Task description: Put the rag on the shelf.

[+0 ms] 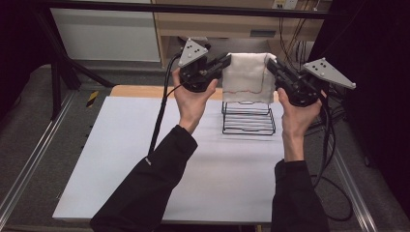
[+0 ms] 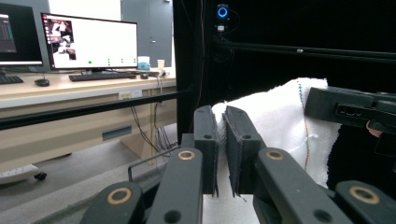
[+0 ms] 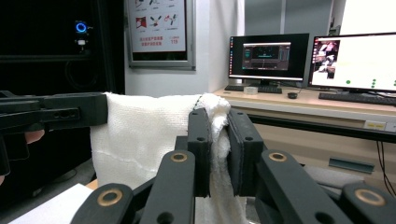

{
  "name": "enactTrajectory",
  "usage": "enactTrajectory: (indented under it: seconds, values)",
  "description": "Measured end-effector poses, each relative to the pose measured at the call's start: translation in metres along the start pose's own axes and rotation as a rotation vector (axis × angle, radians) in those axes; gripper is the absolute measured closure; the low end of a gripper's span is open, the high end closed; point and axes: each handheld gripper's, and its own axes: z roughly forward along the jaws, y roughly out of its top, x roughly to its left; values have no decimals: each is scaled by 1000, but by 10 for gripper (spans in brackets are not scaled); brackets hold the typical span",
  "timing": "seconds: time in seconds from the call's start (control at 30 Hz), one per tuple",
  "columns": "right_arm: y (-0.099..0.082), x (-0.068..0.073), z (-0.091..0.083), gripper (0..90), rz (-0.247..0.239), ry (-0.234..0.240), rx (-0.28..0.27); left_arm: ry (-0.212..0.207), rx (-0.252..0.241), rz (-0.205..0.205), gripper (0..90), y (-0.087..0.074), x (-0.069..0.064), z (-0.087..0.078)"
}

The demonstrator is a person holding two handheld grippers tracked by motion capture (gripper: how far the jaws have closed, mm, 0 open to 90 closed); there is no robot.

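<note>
- In the high view I see my left gripper [image 1: 226, 62] in the upper middle of the frame, clamped on the left top corner of a white towel [image 1: 248, 77].
- My right gripper [image 1: 270, 65] sits just right of it in the same view, clamped on the towel's right top corner.
- The towel hangs flat between the two grippers, stretched across at the top, with a thin coloured stitch line near its lower edge.
- Below the towel, in the centre of the high view, a black wire rack [image 1: 248, 118] stands on the white table [image 1: 145, 169]; the towel's lower edge overlaps the rack's top in the picture, and I cannot tell whether they touch.
- In the left gripper view, the jaws at bottom centre pinch the towel [image 2: 280, 121] edge, with the right gripper [image 2: 310, 105] at the right edge of the frame.
- In the right gripper view, the jaws at bottom centre squeeze a bunched fold of towel [image 3: 144, 135], and the left gripper [image 3: 103, 109] grips its far corner at the left.
</note>
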Motion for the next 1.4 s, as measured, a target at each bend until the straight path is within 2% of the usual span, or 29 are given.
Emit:
enactTrajectory:
  seconds: [0.1, 0.3, 0.53, 0.93, 1.07, 1.17, 1.4]
  values:
    - [5, -4, 3, 808, 2, -7, -9, -4, -9, -10, 833, 4, 0, 6]
    - [12, -14, 7, 809, -9, -21, -10, -5, -11, -4, 834, 11, 0, 17]
    - [18, -25, 11, 809, 10, -26, -23, -6, -12, 7, 834, 18, 0, 28]
    - [26, -35, 33, 809, 6, -21, -9, 5, 0, -22, 834, 26, 16, 44]
    - [27, -38, 39, 809, 11, -20, -11, 19, 5, -6, 834, 29, 20, 50]
    - [26, -40, 45, 810, 10, -22, -3, 27, 16, -13, 834, 29, 24, 55]
    - [23, -46, 55, 810, 9, -23, 2, 42, 20, 5, 834, 27, 30, 63]
